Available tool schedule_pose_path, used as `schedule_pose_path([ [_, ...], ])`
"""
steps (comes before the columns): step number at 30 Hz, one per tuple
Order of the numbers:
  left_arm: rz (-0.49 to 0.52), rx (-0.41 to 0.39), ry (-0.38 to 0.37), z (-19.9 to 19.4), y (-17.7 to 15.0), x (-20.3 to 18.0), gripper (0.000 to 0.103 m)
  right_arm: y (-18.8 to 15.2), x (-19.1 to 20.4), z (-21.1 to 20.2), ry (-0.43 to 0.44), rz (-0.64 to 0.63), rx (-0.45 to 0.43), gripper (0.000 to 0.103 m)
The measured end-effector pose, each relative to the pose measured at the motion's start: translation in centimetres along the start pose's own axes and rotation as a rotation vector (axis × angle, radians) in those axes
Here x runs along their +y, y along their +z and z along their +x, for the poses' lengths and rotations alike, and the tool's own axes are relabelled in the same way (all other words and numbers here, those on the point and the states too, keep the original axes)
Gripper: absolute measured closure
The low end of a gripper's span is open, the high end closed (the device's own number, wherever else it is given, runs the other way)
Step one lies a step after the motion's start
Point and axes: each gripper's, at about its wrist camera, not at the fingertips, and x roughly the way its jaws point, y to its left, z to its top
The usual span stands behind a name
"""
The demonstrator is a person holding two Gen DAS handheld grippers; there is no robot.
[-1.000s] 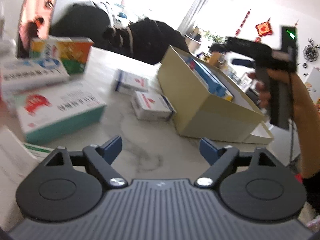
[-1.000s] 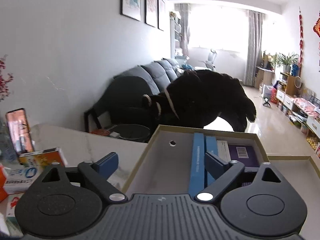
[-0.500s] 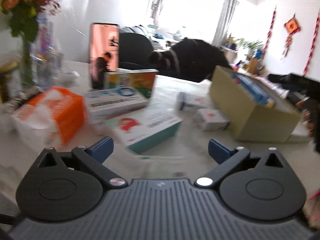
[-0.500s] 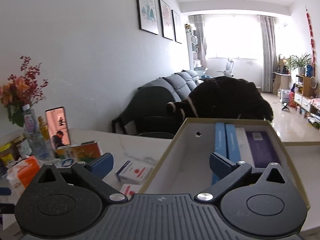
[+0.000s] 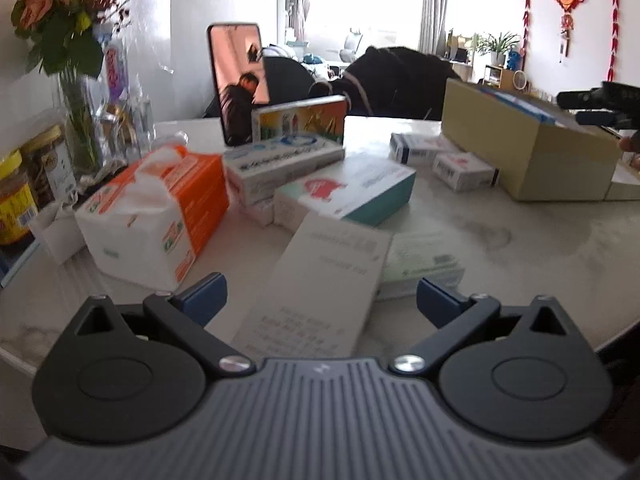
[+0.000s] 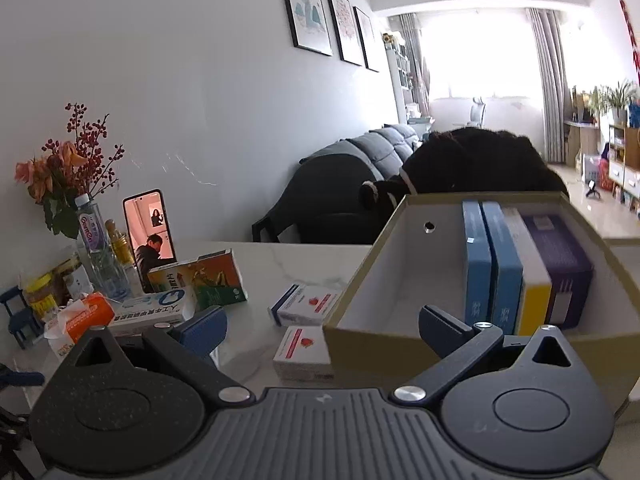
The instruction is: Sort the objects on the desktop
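Boxes (image 5: 344, 196) scattered on table (image 5: 520, 248), nearest white one (image 5: 320, 284) lying between spread, empty left gripper (image 5: 319, 294) fingers. Right gripper (image 6: 322, 330) likewise wide open, empty, above carton (image 6: 400, 264) edge. Beyond: tissues (image 5: 160, 204), phone (image 5: 236, 80), flowers (image 5: 60, 20).

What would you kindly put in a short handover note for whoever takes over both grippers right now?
Left gripper: open, empty, over a white box at the table's near edge.
Right gripper: open, empty, at the storage box.
Done: four boxes stand inside, two blue boxes, a yellow-ended one and a purple one.
Left: the teal-edged box, two small red-marked boxes and others by the tissue pack lie loose.
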Motion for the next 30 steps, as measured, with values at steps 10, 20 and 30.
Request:
schedule_pose_path([
  [10,-0.091,0.032,-0.041,1.8,-1.9,1.1,0.030,-2.5,0.4,-0.1,0.045,0.072,0.048,0.000],
  [20,-0.140,-0.001,-0.105,2.9,-1.8,-1.7,0.039,-4.1,1.7,1.2,0.103,0.088,0.123,0.000],
  [30,-0.153,-0.042,-0.182,4.2,0.5,-6.0,0.039,-5.3,1.8,2.0,0.142,0.153,0.184,0.000],
])
